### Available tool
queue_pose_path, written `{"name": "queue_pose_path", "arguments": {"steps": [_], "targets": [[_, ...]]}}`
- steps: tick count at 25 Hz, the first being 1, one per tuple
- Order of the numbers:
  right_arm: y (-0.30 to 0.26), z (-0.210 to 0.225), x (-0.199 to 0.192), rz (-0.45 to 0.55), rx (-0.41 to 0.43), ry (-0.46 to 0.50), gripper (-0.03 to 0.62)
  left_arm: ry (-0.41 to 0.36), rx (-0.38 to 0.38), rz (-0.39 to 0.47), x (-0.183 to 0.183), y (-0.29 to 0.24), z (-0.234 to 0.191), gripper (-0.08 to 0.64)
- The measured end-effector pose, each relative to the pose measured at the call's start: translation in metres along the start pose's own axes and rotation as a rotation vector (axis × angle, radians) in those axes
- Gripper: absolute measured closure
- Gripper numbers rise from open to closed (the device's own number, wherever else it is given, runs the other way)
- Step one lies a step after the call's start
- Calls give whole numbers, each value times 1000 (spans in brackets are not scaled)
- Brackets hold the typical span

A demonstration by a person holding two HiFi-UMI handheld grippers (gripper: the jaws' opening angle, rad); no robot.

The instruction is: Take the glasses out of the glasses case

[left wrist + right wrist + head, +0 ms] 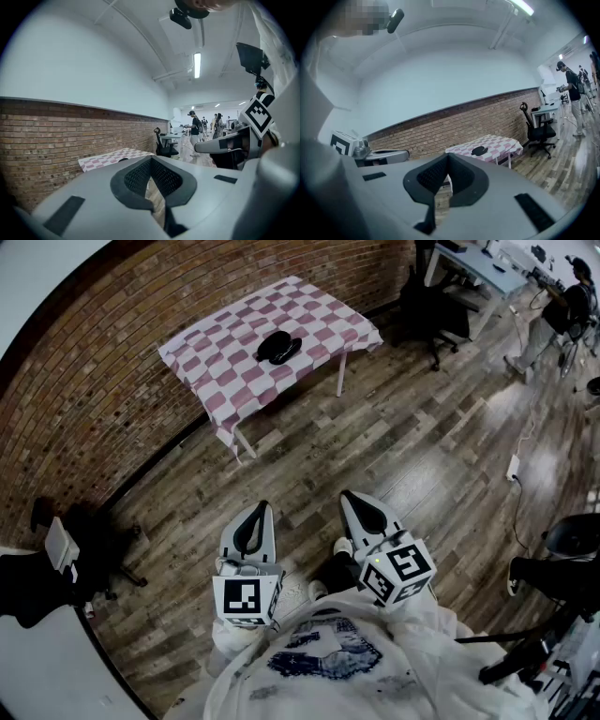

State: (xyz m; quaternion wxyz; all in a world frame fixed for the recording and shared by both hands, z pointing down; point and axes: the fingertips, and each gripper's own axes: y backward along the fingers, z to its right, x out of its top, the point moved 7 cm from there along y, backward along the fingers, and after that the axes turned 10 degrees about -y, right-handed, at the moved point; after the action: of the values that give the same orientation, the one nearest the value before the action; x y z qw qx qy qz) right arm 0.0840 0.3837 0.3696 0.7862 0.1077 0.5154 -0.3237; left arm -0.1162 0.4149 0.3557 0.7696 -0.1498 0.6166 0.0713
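Observation:
A black glasses case (278, 347) lies shut on a table with a pink-and-white checked cloth (319, 306), far ahead by the brick wall. My left gripper (261, 509) and right gripper (354, 498) are held side by side close to the body, well short of the table, both pointing towards it. Each is shut with nothing between its jaws. In the right gripper view the case (478, 150) is a small dark shape on the cloth (497, 142), beyond the closed right gripper (449, 157). The left gripper view shows the table (112, 158) past the closed left gripper (151, 160).
Wooden floor stretches between me and the table. A brick wall (112, 362) runs behind it. A black office chair (433, 307) and a desk (478, 273) stand at the right, with a person (553, 310) beyond. Dark equipment (89, 545) stands at the left.

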Motion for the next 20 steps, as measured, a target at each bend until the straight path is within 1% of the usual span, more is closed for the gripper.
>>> {"name": "queue_pose_path", "arguments": {"steps": [2,5,9,13,20], "targets": [[25,-18,-14,-11,1,-6,578,17,7,-29,-7,33,11,551],[52,-41,-26,-11,5,0,578,6,13,-67,-18,71,27,551],[72,-62,-32,-4,19,19,578,8,12,-65,-19,98,35,551],[81,-70,-34,13,19,23,578,-2,9,-28,-12,108,37,551],[78,-71,-27,49,18,31,578,-8,14,-11,-11,104,28,551]]}}
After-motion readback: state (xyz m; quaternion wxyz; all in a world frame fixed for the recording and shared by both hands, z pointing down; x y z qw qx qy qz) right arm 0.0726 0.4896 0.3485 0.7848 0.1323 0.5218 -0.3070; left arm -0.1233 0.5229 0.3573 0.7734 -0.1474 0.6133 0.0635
